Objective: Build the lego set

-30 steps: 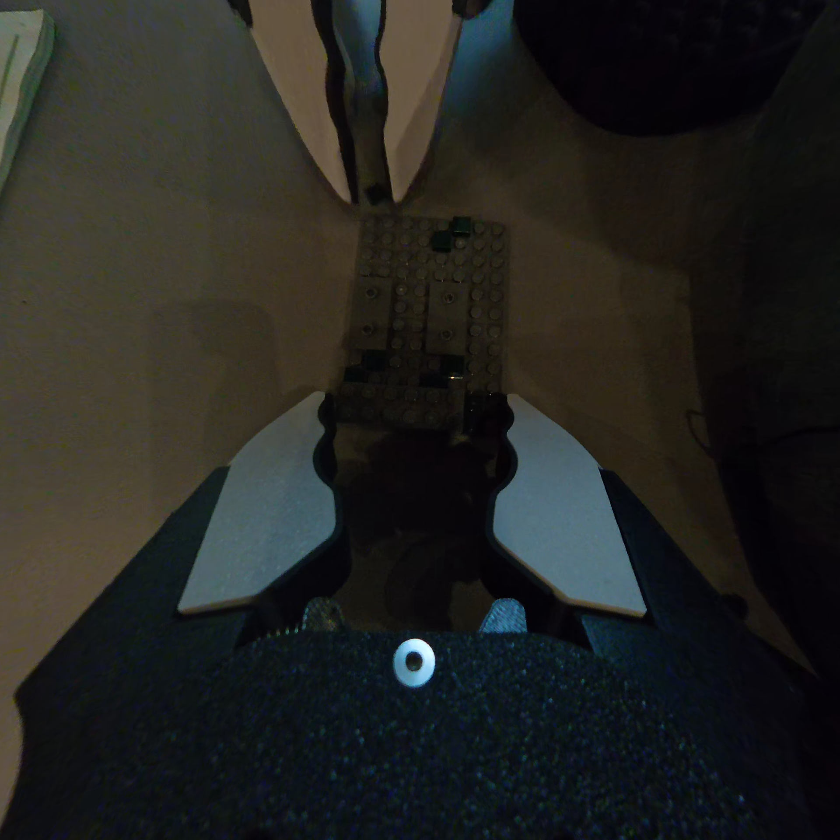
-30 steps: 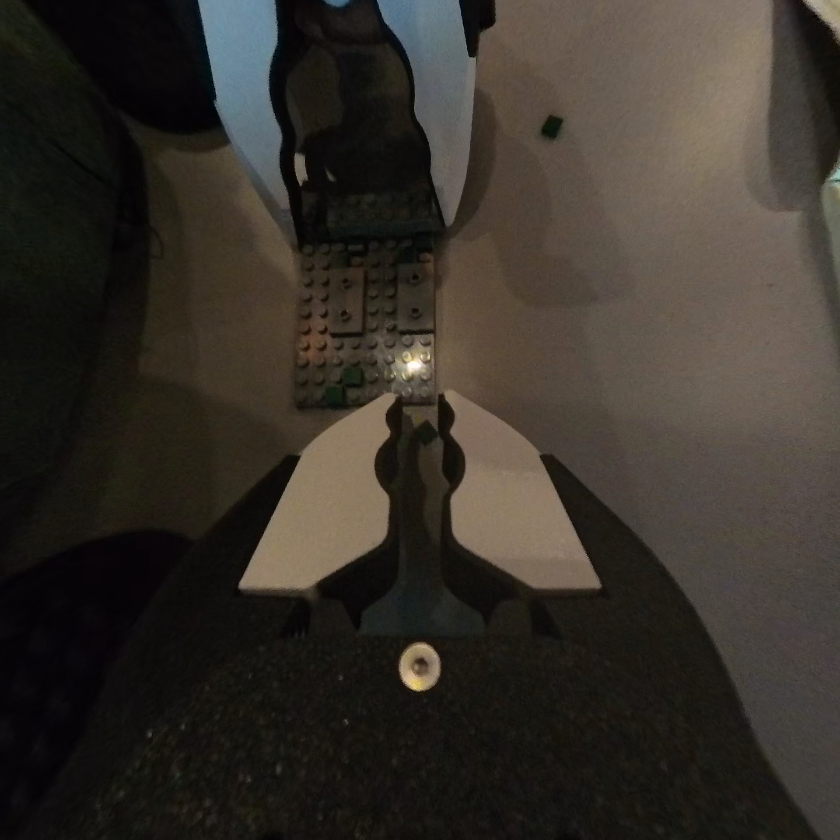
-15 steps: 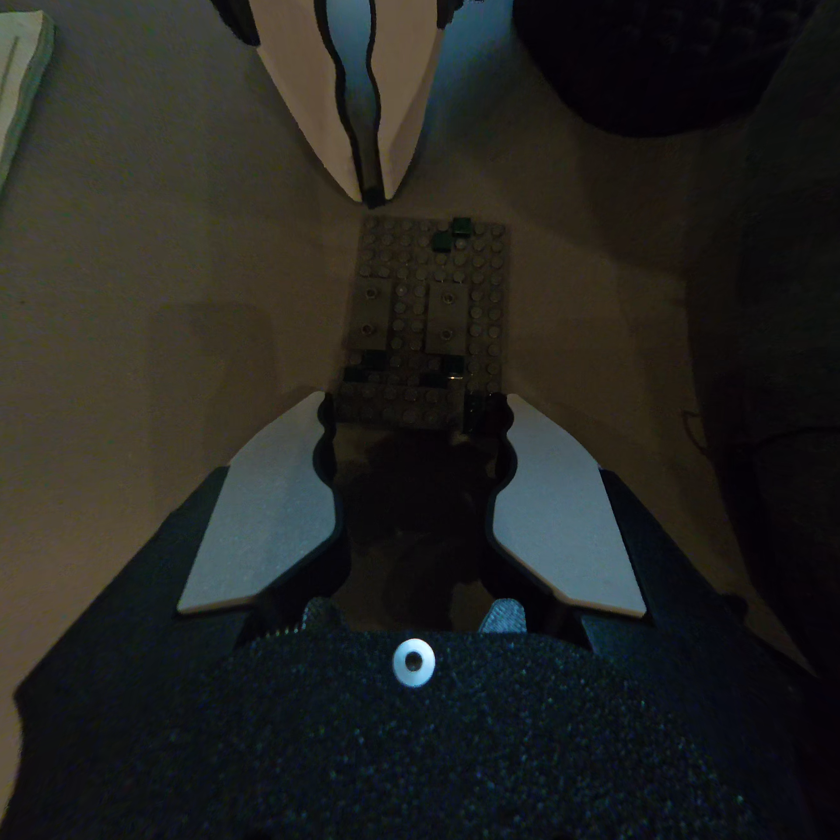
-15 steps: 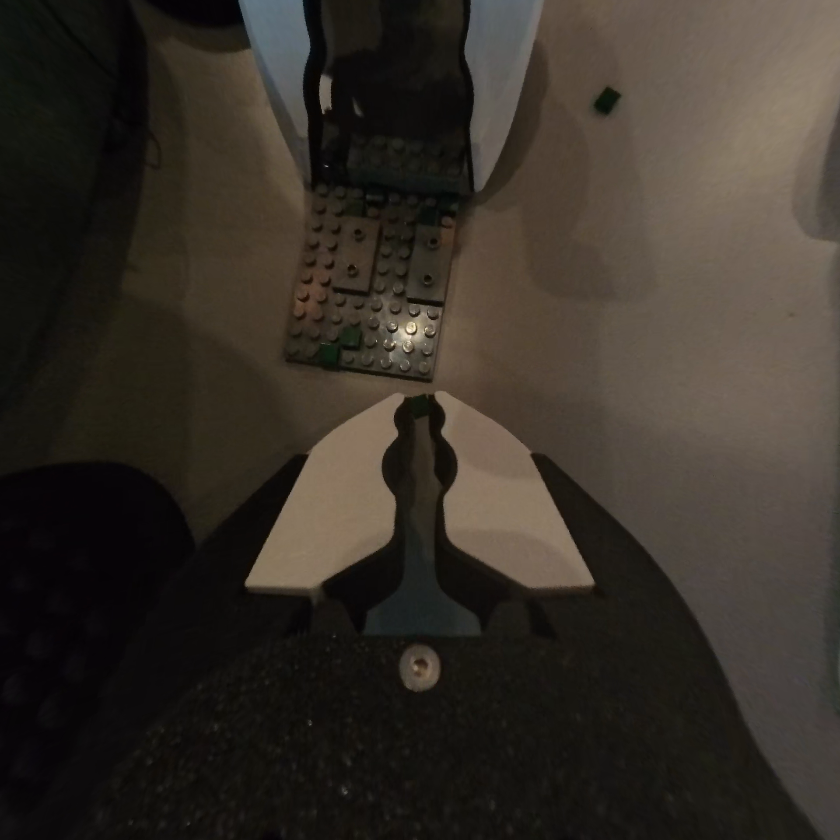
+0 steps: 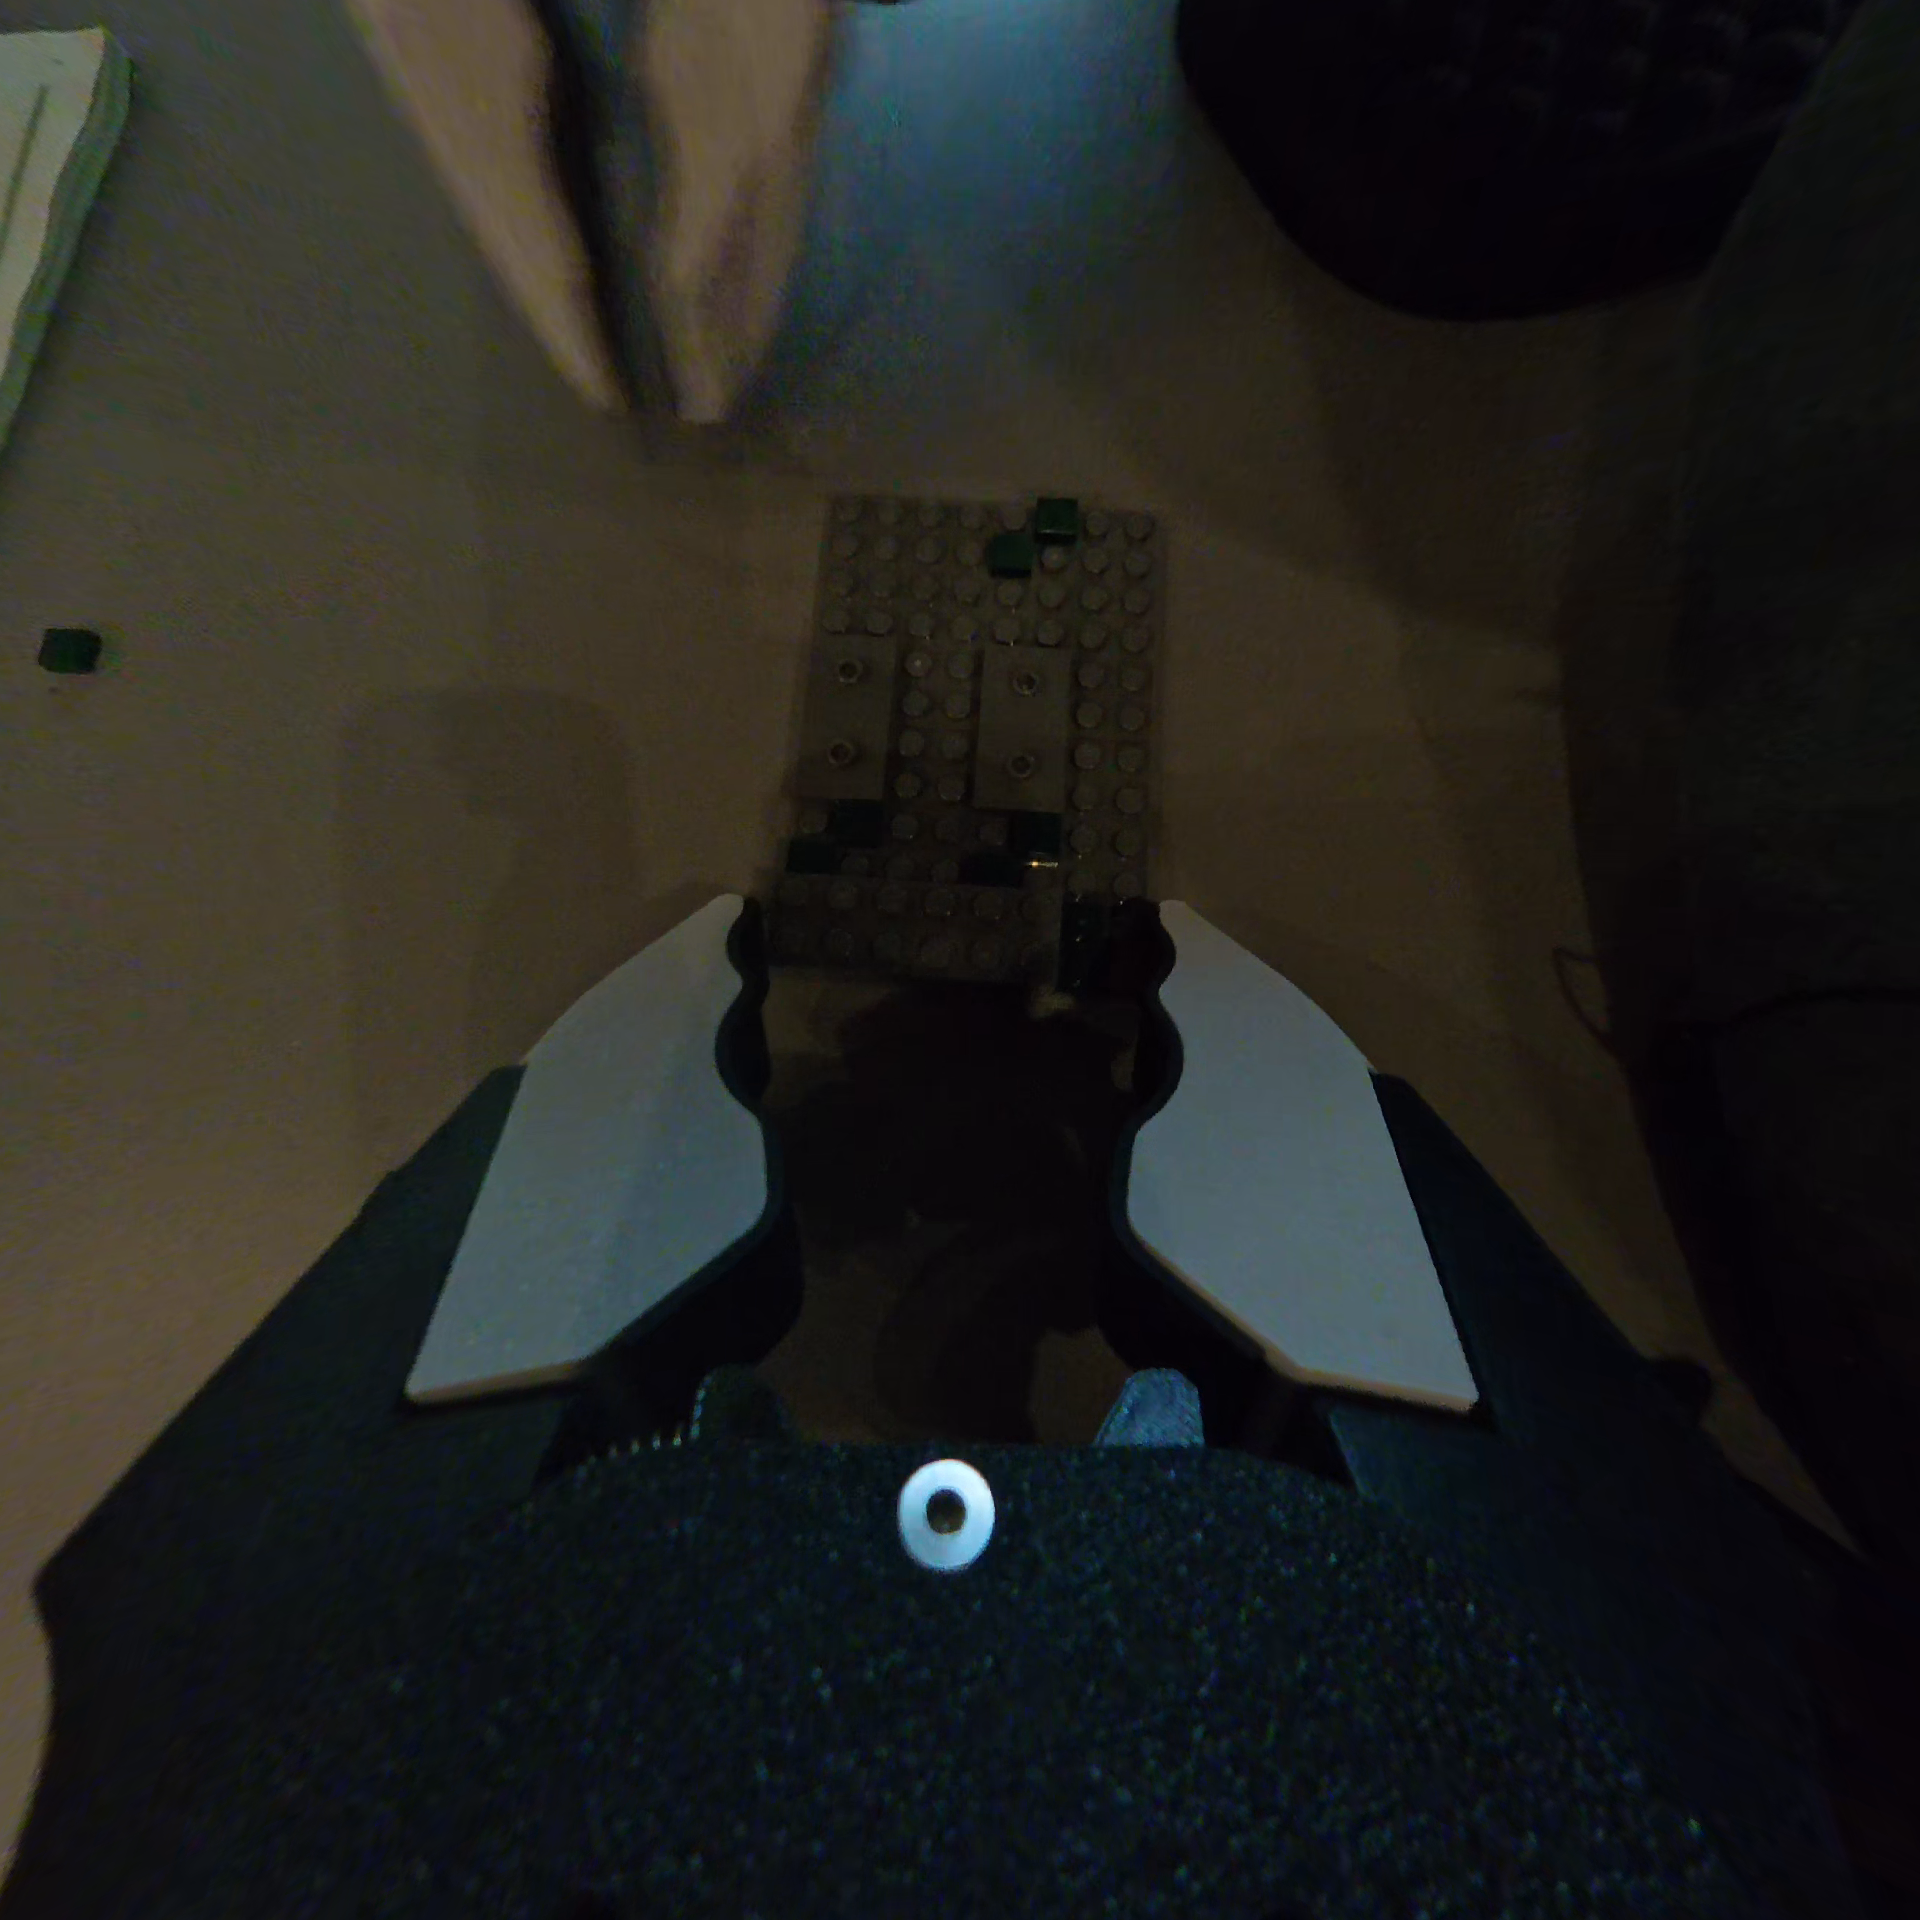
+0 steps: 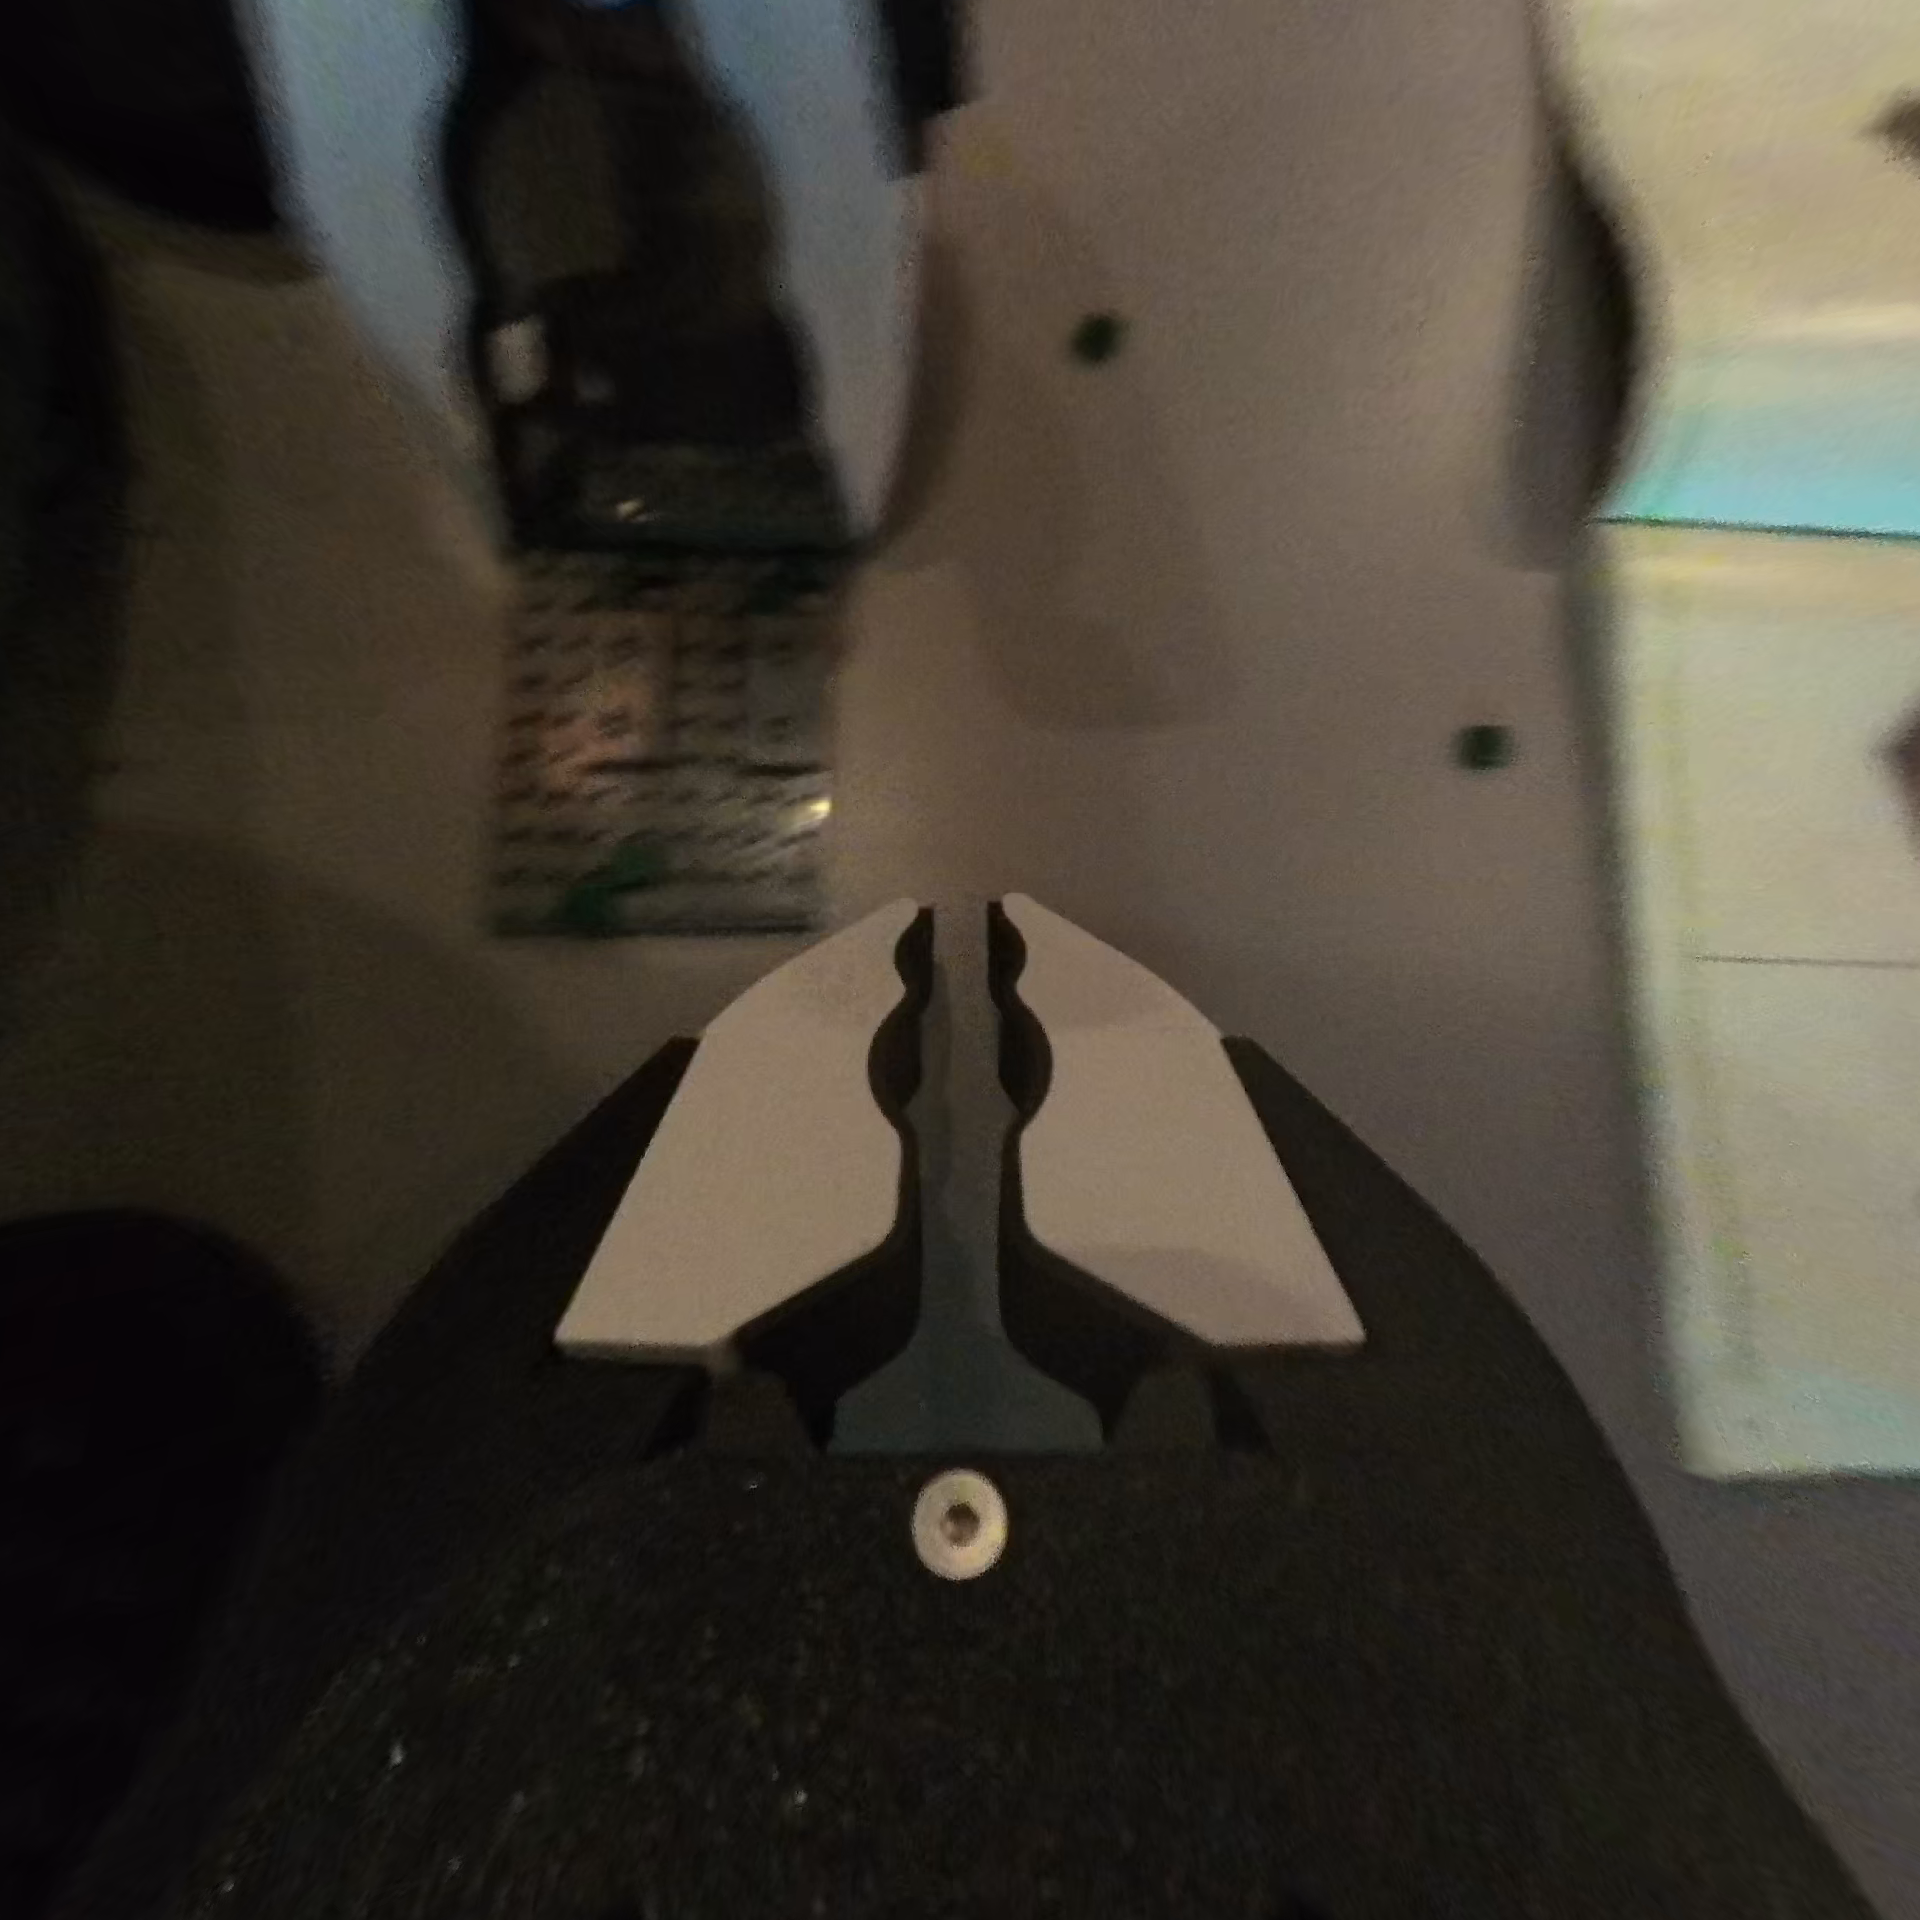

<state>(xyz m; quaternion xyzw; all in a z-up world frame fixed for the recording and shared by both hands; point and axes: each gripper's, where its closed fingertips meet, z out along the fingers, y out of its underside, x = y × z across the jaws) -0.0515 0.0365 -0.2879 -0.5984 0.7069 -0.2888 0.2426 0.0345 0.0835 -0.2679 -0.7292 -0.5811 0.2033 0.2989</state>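
Note:
A grey studded baseplate (image 5: 935, 623) lies on the pale table, with flat grey tiles and small dark green pieces such as one (image 5: 1058, 516) at its far end. My left gripper (image 5: 951, 920) clasps the plate's near end between its fingertips. It also shows, blurred, in the right wrist view (image 6: 686, 509) at the plate's (image 6: 665, 748) far end. My right gripper (image 6: 961, 914) is almost closed and nothing shows between its tips. It hovers off the plate's corner, blurred in the left wrist view (image 5: 665, 405). Loose green pieces (image 6: 1096, 335) (image 6: 1481, 746) lie on the table.
A pale booklet (image 6: 1766, 935) lies on the right gripper's right side, and its edge shows in the left wrist view (image 5: 42, 208). One green piece (image 5: 68, 652) lies to the left. A dark round object (image 5: 1507, 135) and a dark mass (image 5: 1787, 727) stand beside the plate. About 10 cm separates my left fingertips from my right.
My right gripper has drawn back from the plate's edge and swung sideways toward the booklet, blurring its view. The small green piece at its tips no longer shows. The left gripper has not moved.

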